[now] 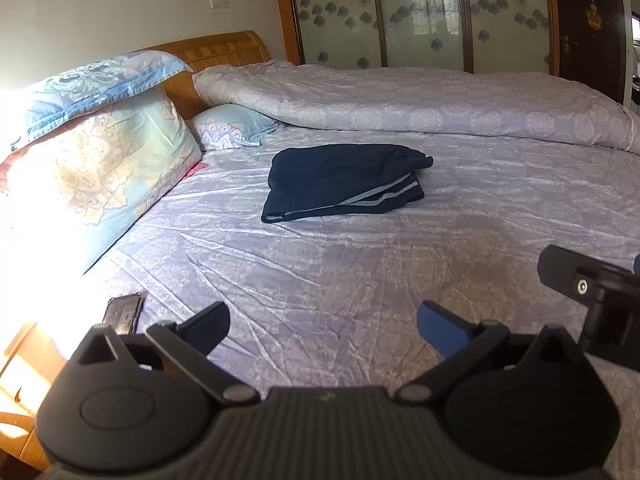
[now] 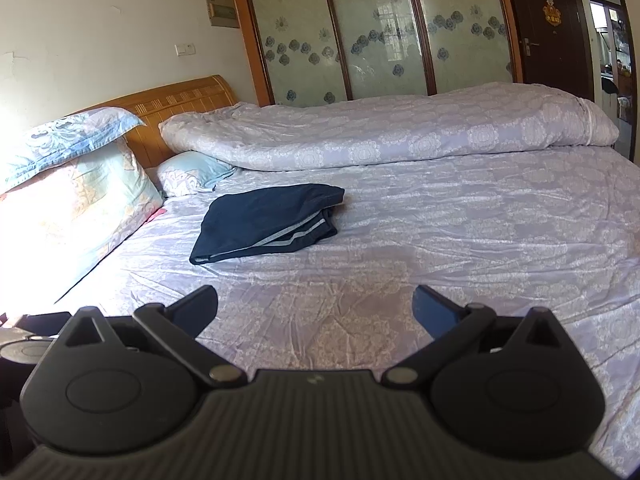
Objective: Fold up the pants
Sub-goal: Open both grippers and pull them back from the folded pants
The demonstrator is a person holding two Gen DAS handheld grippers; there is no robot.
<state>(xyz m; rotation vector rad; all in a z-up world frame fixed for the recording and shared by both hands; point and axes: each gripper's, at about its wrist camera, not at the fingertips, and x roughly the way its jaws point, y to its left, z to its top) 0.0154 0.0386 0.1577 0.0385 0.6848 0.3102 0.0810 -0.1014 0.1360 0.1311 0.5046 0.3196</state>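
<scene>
Pants (image 1: 344, 182) lie folded mid-sheet (image 1: 360, 272), well apart from both wide-spread, empty hand-held grippers (image 1: 324, 322) (image 2: 316, 306).

A phone (image 1: 122, 314) lay half behind the left gripper's (image 1: 322, 326) body — its screen too small to read. The right gripper (image 1: 592, 300) was cut off at the frame edge. Sun glare washed out the pillows (image 1: 80, 168) — pattern partly lost.

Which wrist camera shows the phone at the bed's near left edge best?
The left wrist view. The phone lies on the sheet just beyond the left gripper, screen visible. In the right wrist view I cannot make it out.
</scene>
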